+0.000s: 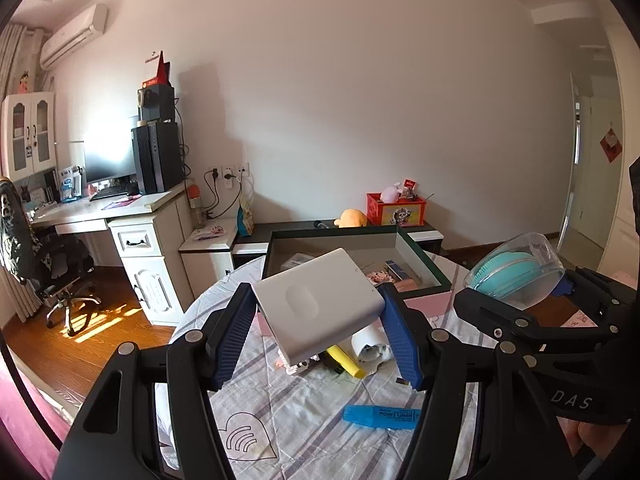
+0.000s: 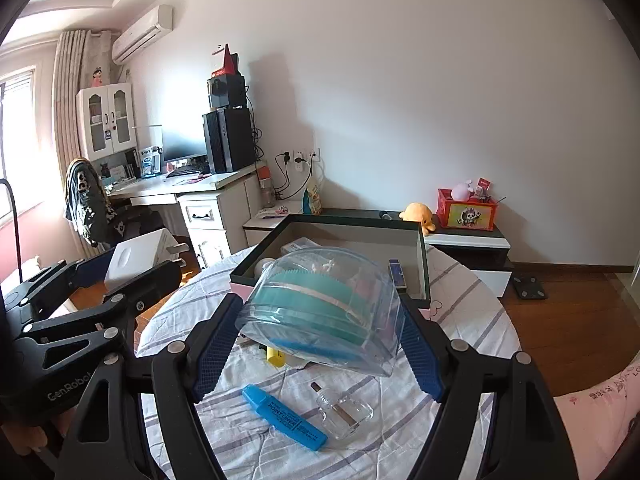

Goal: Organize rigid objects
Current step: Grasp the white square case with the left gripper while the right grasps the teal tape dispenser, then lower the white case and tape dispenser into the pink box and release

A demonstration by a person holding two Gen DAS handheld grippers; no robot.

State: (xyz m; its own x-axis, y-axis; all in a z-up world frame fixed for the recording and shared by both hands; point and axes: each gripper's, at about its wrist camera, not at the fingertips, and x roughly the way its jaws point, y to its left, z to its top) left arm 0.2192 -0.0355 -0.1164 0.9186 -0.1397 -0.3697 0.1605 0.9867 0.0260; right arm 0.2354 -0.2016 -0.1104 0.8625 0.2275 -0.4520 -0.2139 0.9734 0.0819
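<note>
Right claw [image 2: 320, 340] grips clear case [image 2: 320, 312] above box [image 2: 424, 264].

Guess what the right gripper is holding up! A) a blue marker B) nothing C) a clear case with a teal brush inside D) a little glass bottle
C: the right gripper is shut on the clear case, while the blue marker and glass bottle lie on the table.

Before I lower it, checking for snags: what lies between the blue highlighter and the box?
In the right wrist view, a yellow highlighter lies between the blue highlighter and the box, under the held clear case.
</note>
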